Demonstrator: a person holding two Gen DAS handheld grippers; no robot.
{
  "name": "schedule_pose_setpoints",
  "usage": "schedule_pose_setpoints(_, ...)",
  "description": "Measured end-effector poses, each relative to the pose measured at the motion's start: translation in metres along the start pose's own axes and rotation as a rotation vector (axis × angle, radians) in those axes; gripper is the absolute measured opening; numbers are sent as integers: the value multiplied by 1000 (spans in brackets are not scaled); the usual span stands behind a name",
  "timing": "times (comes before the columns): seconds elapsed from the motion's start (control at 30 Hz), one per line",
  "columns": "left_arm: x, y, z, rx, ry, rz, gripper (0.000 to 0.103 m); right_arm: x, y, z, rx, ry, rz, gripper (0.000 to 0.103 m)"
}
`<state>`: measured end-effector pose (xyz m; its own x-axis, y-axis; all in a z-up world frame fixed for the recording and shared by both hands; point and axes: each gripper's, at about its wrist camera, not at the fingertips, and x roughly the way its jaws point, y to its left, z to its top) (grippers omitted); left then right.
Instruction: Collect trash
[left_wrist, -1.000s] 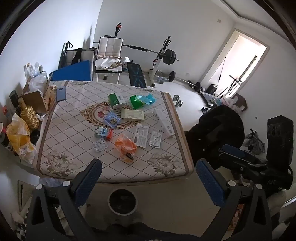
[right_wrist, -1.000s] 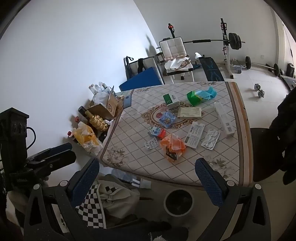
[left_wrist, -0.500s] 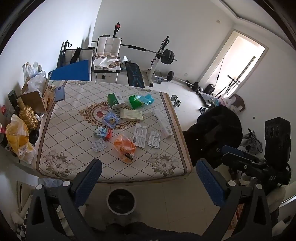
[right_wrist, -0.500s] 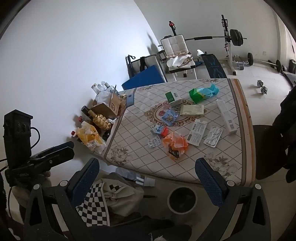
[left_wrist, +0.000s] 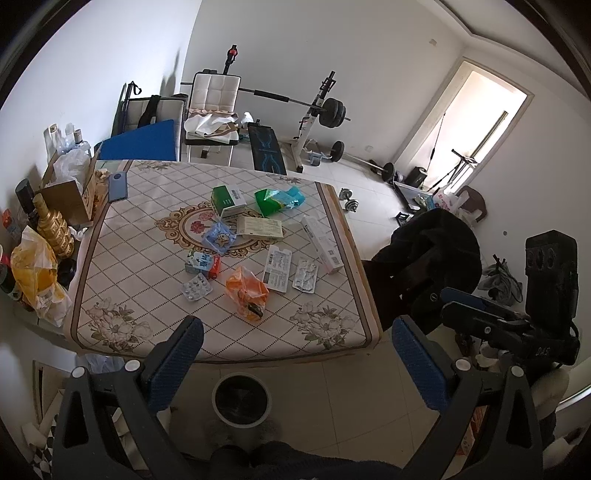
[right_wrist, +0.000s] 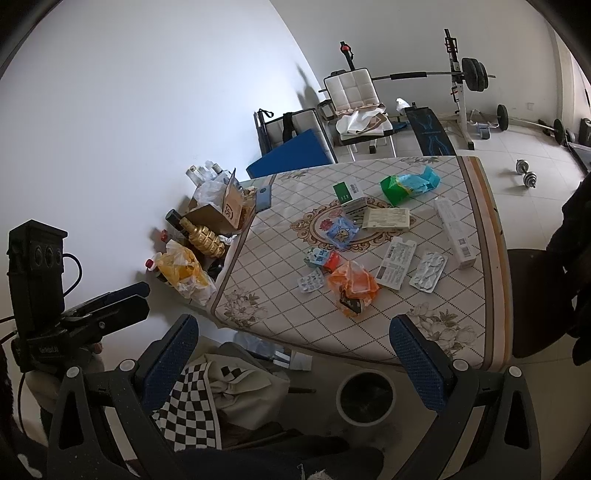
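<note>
Both spread wide with nothing held – left gripper (left_wrist: 293, 349) and right gripper (right_wrist: 295, 347), up short of the table (left_wrist: 229, 343). Trash all over the tabletop – orange wrapper (left_wrist: 246, 291) nearest, blister packs (left_wrist: 196, 288) beside it. Round bin (left_wrist: 242, 398) down on the floor by the near edge.

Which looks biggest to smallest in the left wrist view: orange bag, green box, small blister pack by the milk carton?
1. orange bag, nearest the camera, which may inflate it.
2. green box, farthest of the three.
3. small blister pack, clearly smallest.
</note>
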<state>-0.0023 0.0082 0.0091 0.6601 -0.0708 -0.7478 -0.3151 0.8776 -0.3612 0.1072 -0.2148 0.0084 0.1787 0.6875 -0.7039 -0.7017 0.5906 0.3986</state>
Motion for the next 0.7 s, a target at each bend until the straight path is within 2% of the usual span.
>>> schedule_pose_setpoints(0.7, 0, -13, -5, 17, 4, -6, 103, -2, 1, -4, -3, -2, -3, 103)
